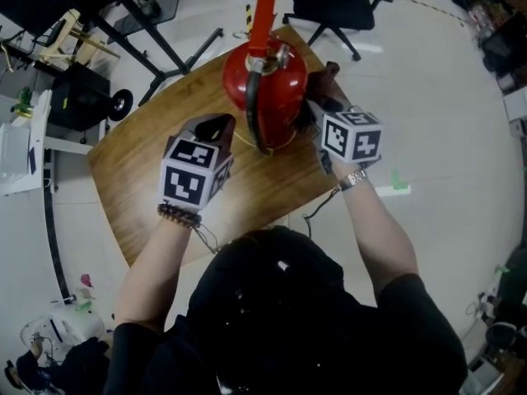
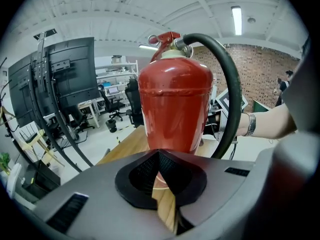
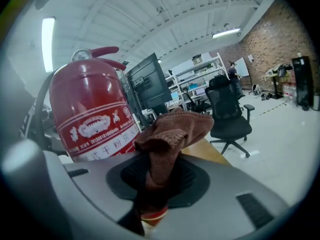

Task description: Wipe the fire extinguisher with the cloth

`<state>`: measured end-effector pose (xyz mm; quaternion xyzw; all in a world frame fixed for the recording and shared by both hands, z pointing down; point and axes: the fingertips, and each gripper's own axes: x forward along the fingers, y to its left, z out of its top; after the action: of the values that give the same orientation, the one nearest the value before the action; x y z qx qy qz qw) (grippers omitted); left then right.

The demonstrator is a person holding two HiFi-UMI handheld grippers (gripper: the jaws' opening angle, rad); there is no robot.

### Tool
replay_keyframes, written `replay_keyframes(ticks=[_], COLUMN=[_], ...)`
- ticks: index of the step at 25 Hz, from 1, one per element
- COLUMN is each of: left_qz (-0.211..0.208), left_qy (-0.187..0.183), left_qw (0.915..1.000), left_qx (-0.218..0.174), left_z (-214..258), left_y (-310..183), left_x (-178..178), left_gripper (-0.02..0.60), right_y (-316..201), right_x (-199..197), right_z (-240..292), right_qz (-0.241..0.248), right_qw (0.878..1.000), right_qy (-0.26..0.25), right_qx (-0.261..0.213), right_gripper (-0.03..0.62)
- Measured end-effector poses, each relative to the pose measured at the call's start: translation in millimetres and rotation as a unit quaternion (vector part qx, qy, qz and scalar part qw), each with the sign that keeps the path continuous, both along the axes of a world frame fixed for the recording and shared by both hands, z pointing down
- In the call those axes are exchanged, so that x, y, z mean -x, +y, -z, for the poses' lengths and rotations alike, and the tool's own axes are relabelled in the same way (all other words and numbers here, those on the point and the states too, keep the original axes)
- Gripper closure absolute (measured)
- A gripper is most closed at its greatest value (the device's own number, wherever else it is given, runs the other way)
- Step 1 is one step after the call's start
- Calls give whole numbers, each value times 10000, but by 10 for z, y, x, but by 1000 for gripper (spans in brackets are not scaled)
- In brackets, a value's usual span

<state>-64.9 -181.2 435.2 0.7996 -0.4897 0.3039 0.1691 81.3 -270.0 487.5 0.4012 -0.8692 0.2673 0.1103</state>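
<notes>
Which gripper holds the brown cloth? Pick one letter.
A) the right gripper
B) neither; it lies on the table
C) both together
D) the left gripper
A: the right gripper view shows the brown cloth pinched between the jaws of the right gripper, beside the red fire extinguisher, while the left gripper is shut on nothing.

Base of the red metal fire extinguisher (image 2: 175,109) hidden behind the grey body of the left tool (image 2: 160,156), lower end of the brown terry cloth (image 3: 172,131) buried between the jaws of the right tool (image 3: 152,176), near edge of the wooden tabletop (image 1: 132,171) behind the person's head (image 1: 263,295).
</notes>
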Motion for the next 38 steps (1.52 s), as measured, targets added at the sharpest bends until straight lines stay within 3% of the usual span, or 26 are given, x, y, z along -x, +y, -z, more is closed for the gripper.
replay_keyframes(ticks=[7, 17, 28, 34, 38], left_qz=[125, 95, -5, -40, -97], left_qy=[-425, -677, -661, -620, -579], left_qw=[9984, 9963, 9965, 9966, 9968], left_qx=[352, 527, 517, 541, 537], left_z=[-157, -248, -303, -333, -332], left_y=[-59, -85, -106, -87, -22], left_x=[68, 78, 76, 80, 110], left_gripper=[580, 580, 580, 580, 580], right_y=[-26, -41, 9, -14, -14], right_x=[18, 29, 15, 16, -50], right_z=[-360, -933, -1599, -1700, -1566], right_qz=[41, 67, 96, 168, 69], right_qw=[9992, 9944, 9846, 9815, 9826], right_qy=[299, 726, 1053, 1082, 1183], right_qx=[264, 761, 1390, 1571, 1433], right_gripper=[502, 502, 502, 500, 499])
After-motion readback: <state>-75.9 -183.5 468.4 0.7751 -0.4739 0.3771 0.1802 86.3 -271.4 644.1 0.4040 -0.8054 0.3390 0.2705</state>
